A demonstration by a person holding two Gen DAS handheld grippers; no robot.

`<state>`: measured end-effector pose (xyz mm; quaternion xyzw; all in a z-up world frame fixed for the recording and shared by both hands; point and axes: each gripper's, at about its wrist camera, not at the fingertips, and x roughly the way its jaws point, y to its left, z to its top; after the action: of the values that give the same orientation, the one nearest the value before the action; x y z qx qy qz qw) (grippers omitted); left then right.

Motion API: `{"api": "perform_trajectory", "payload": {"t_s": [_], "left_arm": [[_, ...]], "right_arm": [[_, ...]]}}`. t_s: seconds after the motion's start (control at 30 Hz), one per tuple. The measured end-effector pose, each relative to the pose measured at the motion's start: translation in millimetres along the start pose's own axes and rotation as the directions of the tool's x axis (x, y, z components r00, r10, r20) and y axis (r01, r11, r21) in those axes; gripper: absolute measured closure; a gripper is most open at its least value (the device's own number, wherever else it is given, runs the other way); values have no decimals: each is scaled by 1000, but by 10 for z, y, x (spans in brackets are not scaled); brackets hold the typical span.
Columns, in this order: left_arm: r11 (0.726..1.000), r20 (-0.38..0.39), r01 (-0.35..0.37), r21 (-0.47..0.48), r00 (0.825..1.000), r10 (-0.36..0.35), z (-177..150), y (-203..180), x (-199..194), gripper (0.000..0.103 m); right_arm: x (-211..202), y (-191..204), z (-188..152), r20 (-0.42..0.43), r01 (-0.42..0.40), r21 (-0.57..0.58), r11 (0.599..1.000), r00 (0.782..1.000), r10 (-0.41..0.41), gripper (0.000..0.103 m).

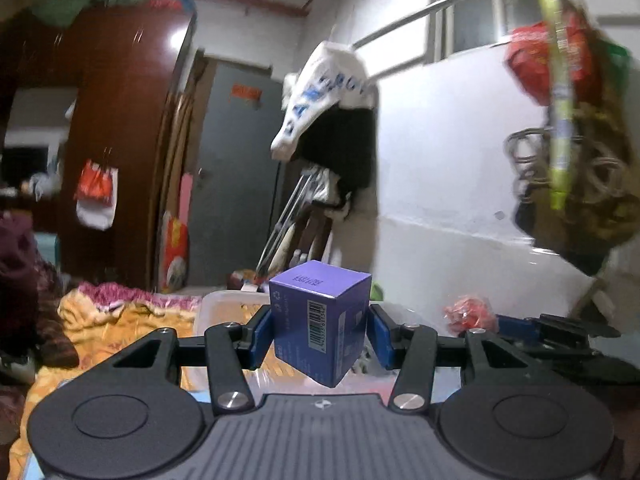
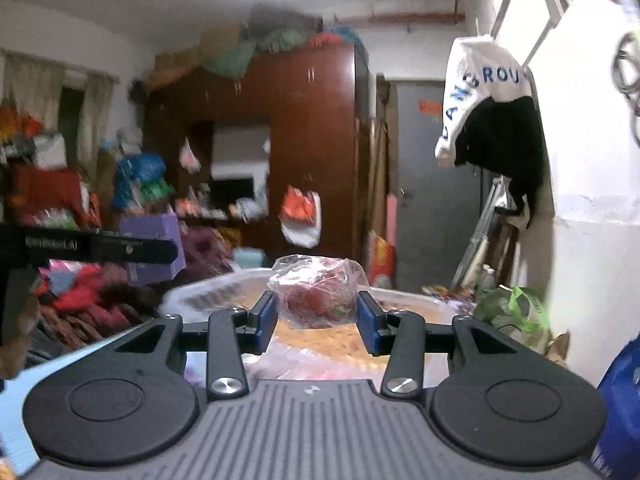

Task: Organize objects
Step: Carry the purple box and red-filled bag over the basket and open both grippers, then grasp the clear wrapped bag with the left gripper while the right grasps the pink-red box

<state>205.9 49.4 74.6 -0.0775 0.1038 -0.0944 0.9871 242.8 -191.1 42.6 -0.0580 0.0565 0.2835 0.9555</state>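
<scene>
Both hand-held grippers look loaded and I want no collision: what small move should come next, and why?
Probably lower the left hand-held gripper first to set the purple box into the clear bin below it, while the right hand-held gripper waits with its plastic-wrapped red bundle.

Your left gripper (image 1: 320, 334), blue-padded, shows a purple box (image 1: 320, 324) with a white barcode; your right gripper (image 2: 316, 316) shows a clear bag (image 2: 318, 294), red inside.
</scene>
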Motion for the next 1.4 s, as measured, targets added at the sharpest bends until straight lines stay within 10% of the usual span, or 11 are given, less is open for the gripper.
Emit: {"api": "perform_trajectory", "payload": {"t_s": [0.13, 0.2, 0.3, 0.63, 1.0, 1.1, 1.4], "left_arm": [[998, -55, -66, 3, 996, 66, 46, -13, 431, 21], [997, -84, -79, 28, 993, 81, 11, -30, 456, 21], [999, -70, -25, 28, 997, 27, -157, -14, 77, 21], [989, -185, -146, 16, 972, 147, -1303, 257, -912, 19], [978, -244, -186, 90, 948, 203, -1533, 191, -805, 19], [970, -233, -206, 127, 945, 231, -1545, 162, -782, 44], [976, -155, -201, 88, 965, 213, -1596, 202, -884, 46]], "right_arm": [[423, -27, 21, -74, 37, -36, 999, 996, -39, 38], [393, 16, -21, -80, 80, -56, 995, 993, -84, 3], [26, 29, -139, -37, 57, -14, 998, 998, -58, 0], [-545, -27, -853, -118, 45, 108, 993, 993, -32, 0], [-282, 37, -961, -251, 18, 105, 994, 968, 9, 18], [-289, 35, -985, -260, 33, 102, 994, 966, -5, 37], [-471, -8, -986, -140, 57, 139, 989, 989, -37, 42]]}}
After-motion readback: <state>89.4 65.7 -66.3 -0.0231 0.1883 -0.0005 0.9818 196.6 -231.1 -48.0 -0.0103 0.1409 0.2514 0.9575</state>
